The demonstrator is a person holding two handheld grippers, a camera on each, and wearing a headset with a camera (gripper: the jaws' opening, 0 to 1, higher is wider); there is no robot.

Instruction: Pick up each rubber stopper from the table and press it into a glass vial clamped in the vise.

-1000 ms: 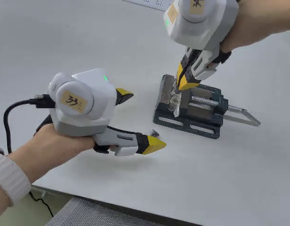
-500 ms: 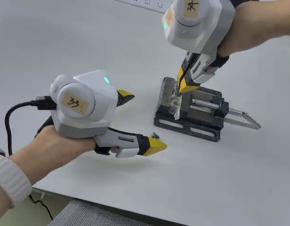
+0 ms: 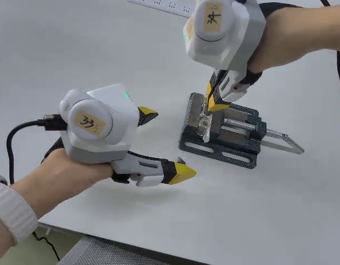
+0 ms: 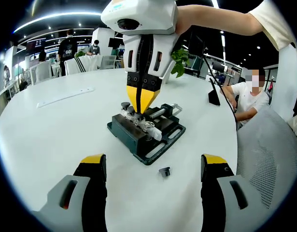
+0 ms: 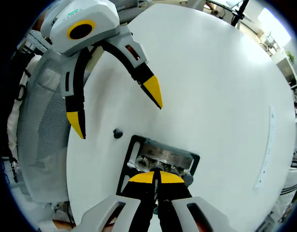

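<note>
A dark vise (image 3: 236,144) stands on the white table and clamps a row of glass vials (image 3: 204,122). In the left gripper view several vials (image 4: 138,117) carry dark stoppers. My right gripper (image 3: 214,105) points down with its yellow tips together just above the row, and I see nothing between them; the tips (image 5: 155,178) hang over the vise (image 5: 138,147). One loose rubber stopper (image 4: 164,171) lies on the table in front of the vise, close to the lower fingertip (image 3: 183,172) of my left gripper (image 3: 165,143). That gripper hovers open, apart from the stopper (image 5: 118,133).
The vise's metal handle (image 3: 283,141) sticks out to the right. A white power strip (image 3: 164,6) lies at the table's far edge. A black cable (image 3: 15,138) trails from the left gripper. The table's near edge (image 3: 131,245) runs below the left hand.
The right gripper's body has leaned a little to the left while its tips stay over the vials. The left gripper has barely moved.
</note>
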